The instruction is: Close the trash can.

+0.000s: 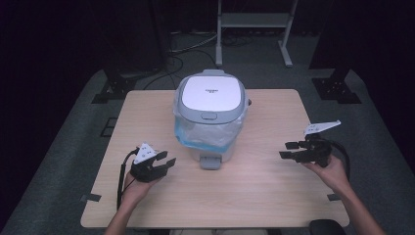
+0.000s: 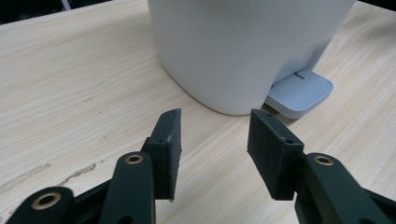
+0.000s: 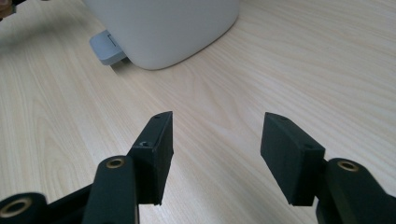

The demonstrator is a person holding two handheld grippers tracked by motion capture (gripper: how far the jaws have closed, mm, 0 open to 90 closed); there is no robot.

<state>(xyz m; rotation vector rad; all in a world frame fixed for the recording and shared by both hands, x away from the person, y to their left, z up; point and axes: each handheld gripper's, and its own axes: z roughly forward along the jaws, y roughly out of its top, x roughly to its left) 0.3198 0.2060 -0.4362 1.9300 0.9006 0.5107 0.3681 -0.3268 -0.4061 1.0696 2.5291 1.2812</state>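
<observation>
Black jaws of the left gripper (image 2: 215, 140) are seen spread with bare wood between them; nothing is pinched. Just beyond them the grey foot pedal (image 2: 300, 92) is seen jutting from the base of the white pedal bin (image 2: 243, 42), near but not touched. Jaws of the right gripper (image 3: 215, 144) are likewise held apart and empty over the table (image 3: 289, 60), with the bin farther off at the upper left of that view. From the high view the bin (image 1: 210, 117) is placed at the table's middle, its lid (image 1: 211, 92) shut, a bluish liner bag (image 1: 208, 134) folded out under the rim, and the pedal (image 1: 210, 160) pointed toward the person. Left gripper (image 1: 164, 164) is found to the pedal's left, right gripper (image 1: 289, 150) well apart on the other side. The step in hand is judged to be an approach to the pedal or lid. It is best done by bringing one jaw squarely down onto the ribbed pedal face, pressing straight down rather than sideways, since a light bin is likely to slide; the right gripper could be set against the body to steady it.
</observation>
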